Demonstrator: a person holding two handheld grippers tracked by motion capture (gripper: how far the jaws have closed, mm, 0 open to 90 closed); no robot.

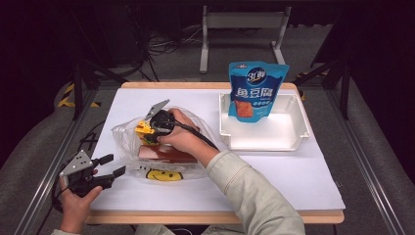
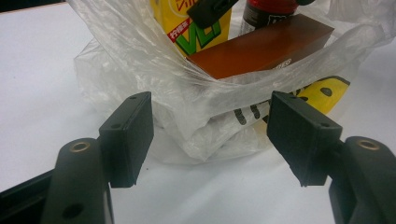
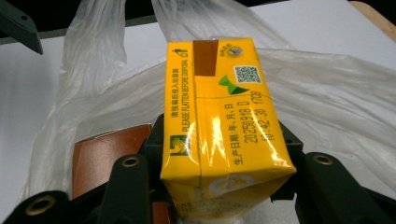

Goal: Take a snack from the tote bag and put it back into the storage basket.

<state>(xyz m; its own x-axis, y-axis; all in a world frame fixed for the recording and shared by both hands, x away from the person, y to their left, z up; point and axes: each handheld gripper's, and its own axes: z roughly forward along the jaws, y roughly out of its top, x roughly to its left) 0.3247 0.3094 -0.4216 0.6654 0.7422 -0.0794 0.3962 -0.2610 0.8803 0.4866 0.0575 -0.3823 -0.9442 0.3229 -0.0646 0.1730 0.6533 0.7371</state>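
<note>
**Yellow Drink Box Held Inside the Plastic Bag**

The right gripper [image 1: 149, 128] is left of the middle of the high view, reaching into the clear plastic bag [image 1: 128, 139]. Its jaws press on both sides of a yellow drink box [image 3: 224, 121]. In the right gripper view the box sits between the two black jaws, and its long side runs away from the camera, toward the top of the frame. Its small end, with the brown strip, points to the far side. Bag plastic lies loose around it, so there is little room on either side.

A brown box [image 2: 264, 49] lies flat in the bag, just beside the drink box. In the left gripper view its long side slants up toward the upper right. A dark bottle [image 2: 268, 11] stands behind it.

The left gripper [image 1: 110, 171] is in the lower left of the high view, near the table's left edge. Its jaws are wide apart and hold nothing. The bag's mouth sits just in front of them.

A white tray [image 1: 288, 137] is at the upper right, well apart from the bag. A blue snack pouch [image 1: 255, 90] stands upright in it. The white table [image 1: 274, 181] is bare at the lower right.
</note>
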